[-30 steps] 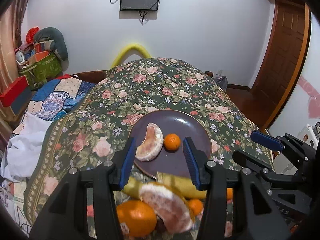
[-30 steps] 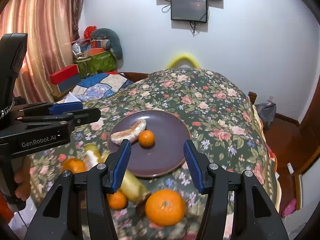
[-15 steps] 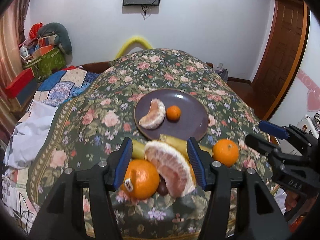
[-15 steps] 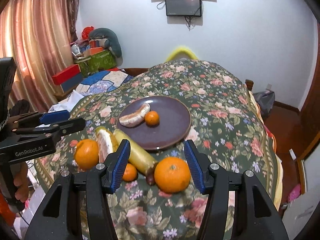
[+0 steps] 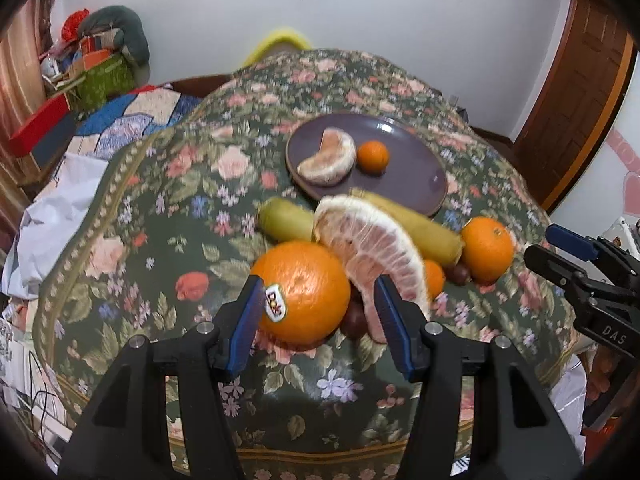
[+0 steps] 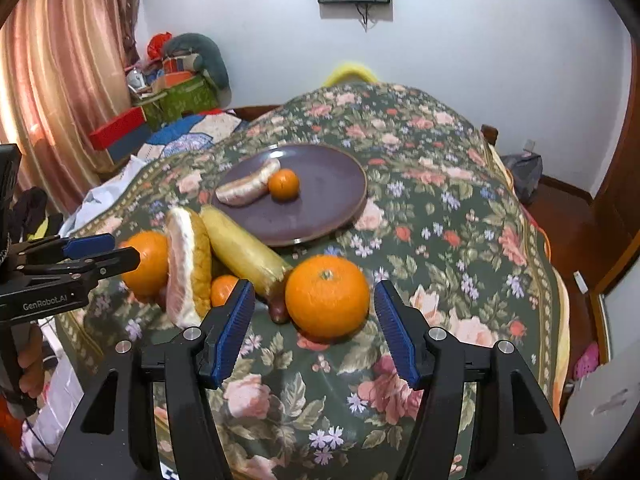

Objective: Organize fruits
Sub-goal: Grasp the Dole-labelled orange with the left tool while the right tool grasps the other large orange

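Left gripper (image 5: pixel 316 312): jaws parted, one pad each side of the stickered round orange (image 5: pixel 302 290), nothing gripped; lined up to take it.
Right gripper (image 6: pixel 314 316): jaws just widened, empty, framing the second large orange (image 6: pixel 327 296), probably to clear its girth.
Round dark purple plate (image 6: pixel 332 204): holds a peeled pomelo segment (image 6: pixel 248 186) and small mandarin (image 6: pixel 284 184).
Loose pile: pomelo wedge (image 5: pixel 372 248) and yellow-green fruit (image 6: pixel 244 250) lie on the floral cloth (image 6: pixel 440 220) beside the plate.

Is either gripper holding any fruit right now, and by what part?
Nothing is held. The left gripper brackets the stickered large orange, the right gripper the other large orange; both open.
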